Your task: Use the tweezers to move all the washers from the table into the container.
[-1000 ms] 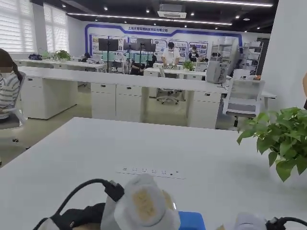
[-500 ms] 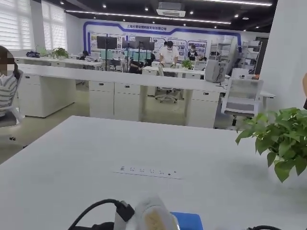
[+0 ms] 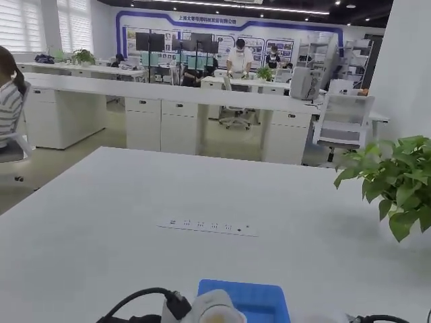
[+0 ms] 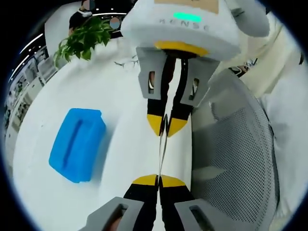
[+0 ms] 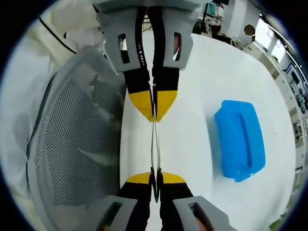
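Thin metal tweezers span the gap between my two grippers, which face each other tip to tip. My left gripper is shut on one end and my right gripper on the other. In the right gripper view the tweezers run from my right gripper up to my left gripper. They hang near the edge of the white table. A blue container lies on the table beside them. A gripper's white top pokes in at the head view's bottom edge.
A grey mesh chair back stands just off the table edge under the grippers. A potted plant sits at the table's right. A socket strip lies mid-table. Desks and people are far behind.
The head camera has tipped down: more of the blue container shows. The gripper's white top sits lower in the picture than a second ago.
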